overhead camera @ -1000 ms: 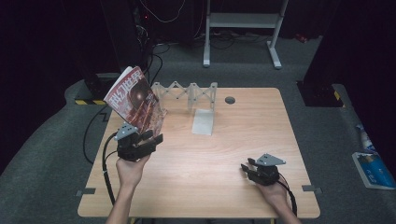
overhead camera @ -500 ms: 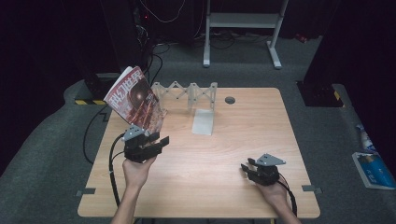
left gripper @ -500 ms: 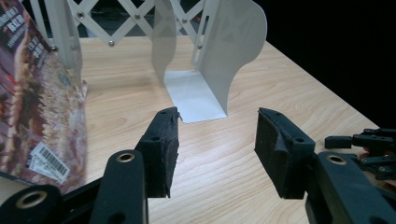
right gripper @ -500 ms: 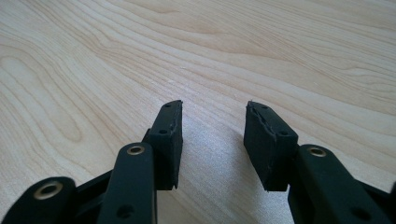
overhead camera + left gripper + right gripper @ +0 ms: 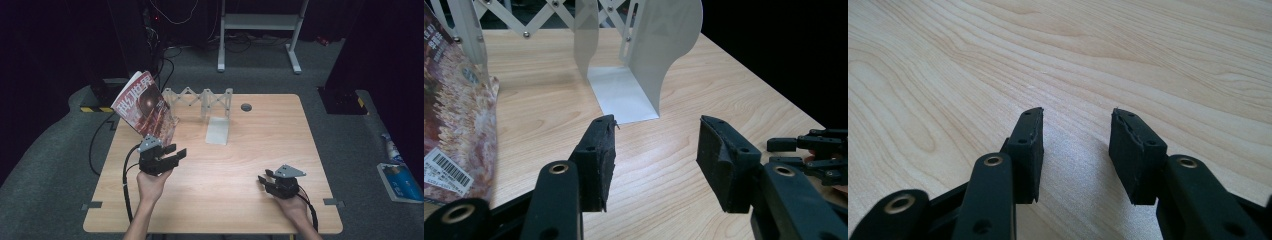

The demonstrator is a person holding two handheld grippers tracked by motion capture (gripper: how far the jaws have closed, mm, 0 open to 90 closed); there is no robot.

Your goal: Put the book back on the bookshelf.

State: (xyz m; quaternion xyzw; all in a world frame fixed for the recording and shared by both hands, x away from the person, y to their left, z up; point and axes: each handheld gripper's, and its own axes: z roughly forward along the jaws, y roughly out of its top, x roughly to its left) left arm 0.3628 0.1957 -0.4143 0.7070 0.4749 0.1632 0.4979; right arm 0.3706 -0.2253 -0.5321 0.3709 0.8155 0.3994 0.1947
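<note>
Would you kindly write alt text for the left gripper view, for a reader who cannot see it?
The left gripper hovers open and empty over a wooden table, facing a white expanding book rack. A magazine leans at the left edge, and the right gripper sits at the far right.

Wooden table [image 5: 225, 190] bears magazine [image 5: 145, 110] and rack [image 5: 202, 100].

Red-patterned magazine [image 5: 145, 109], white rack [image 5: 202, 97], pale wood-grain table [image 5: 225, 200], black hand-held gripper [image 5: 177, 154].
</note>
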